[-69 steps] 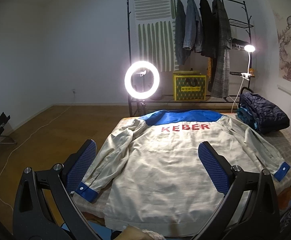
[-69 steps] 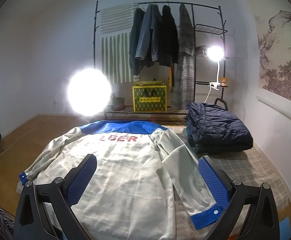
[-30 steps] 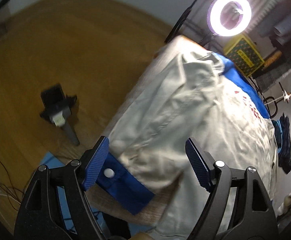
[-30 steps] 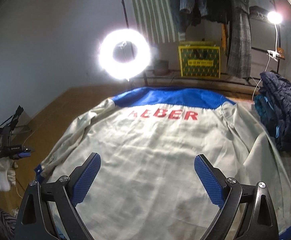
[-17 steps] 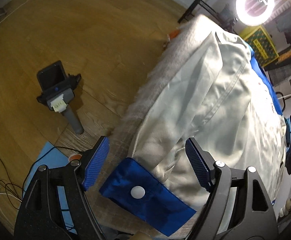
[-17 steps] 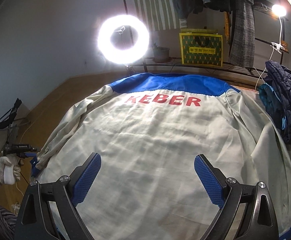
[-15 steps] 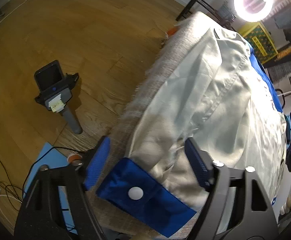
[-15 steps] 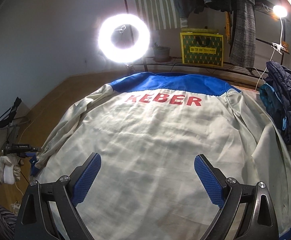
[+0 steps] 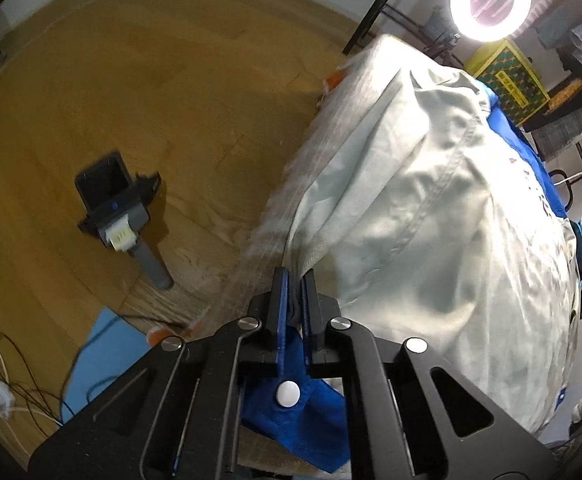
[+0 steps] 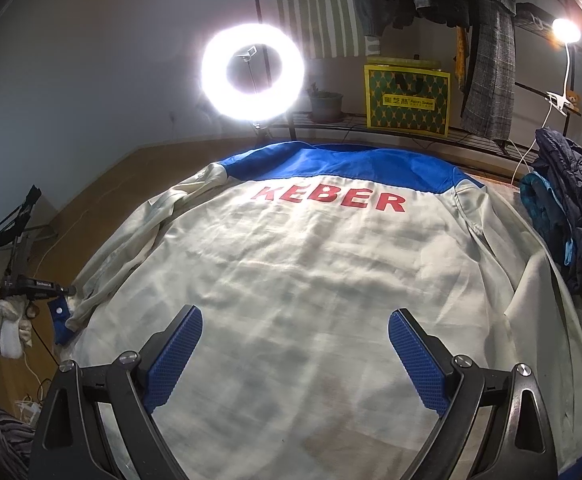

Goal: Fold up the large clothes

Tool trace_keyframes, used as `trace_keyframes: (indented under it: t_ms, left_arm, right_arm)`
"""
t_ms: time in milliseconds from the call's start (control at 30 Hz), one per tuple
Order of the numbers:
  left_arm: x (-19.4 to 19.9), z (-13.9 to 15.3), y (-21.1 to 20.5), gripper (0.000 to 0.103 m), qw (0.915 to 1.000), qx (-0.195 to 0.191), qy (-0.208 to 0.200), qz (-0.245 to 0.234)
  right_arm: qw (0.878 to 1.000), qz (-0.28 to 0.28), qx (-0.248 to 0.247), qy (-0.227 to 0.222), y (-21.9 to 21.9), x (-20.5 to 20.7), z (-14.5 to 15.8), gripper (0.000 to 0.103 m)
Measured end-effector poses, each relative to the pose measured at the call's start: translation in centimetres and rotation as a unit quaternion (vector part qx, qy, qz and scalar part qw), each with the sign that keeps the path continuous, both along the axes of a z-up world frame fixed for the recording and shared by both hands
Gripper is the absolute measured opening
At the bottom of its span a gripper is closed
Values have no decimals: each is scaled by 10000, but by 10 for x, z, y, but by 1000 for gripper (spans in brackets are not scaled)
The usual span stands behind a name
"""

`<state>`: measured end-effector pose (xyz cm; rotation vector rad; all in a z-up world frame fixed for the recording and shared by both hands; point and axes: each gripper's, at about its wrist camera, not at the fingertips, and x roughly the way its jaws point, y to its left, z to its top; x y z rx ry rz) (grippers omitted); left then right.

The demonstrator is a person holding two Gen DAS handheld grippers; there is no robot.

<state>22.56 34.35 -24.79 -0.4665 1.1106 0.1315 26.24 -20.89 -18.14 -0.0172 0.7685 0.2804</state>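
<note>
A cream work jacket (image 10: 315,280) with a blue yoke and red letters lies back-up on the bed. Its left sleeve ends in a blue cuff (image 9: 291,396) with a white snap at the bed's near corner. My left gripper (image 9: 296,280) is shut on the sleeve cloth just above that cuff. In the right wrist view that same left gripper (image 10: 65,290) shows at the far left, held by a gloved hand (image 10: 5,328). My right gripper (image 10: 295,344) hovers open over the jacket's lower back, nothing between its fingers.
A folded dark quilted jacket (image 10: 571,208) lies on the bed's right side. Behind the bed stand a ring light (image 10: 253,74), a clothes rack and a yellow box (image 10: 407,94). On the wooden floor left of the bed are a black device (image 9: 119,208) and cables (image 9: 7,392).
My left gripper came down at the sleeve end and its jaws closed from wide open onto the cloth above the blue cuff. The right gripper has stayed open over the jacket.
</note>
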Motion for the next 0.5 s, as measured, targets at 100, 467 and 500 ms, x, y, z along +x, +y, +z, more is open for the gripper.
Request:
trace_keyframes:
  t_ms: [100, 467, 500]
  left_arm:
    - [-4, 28, 3, 3, 9991, 108, -386, 106]
    - [-36, 166, -35, 2, 9708, 940, -2207, 9]
    - [-39, 172, -48, 2, 9680, 1005, -2296, -138]
  right_arm:
    - [10000, 23, -5, 33, 1, 0, -1, 96]
    - [9979, 257, 145, 580, 5, 3, -17, 83]
    - [9976, 257, 151, 617, 5, 3, -18, 82]
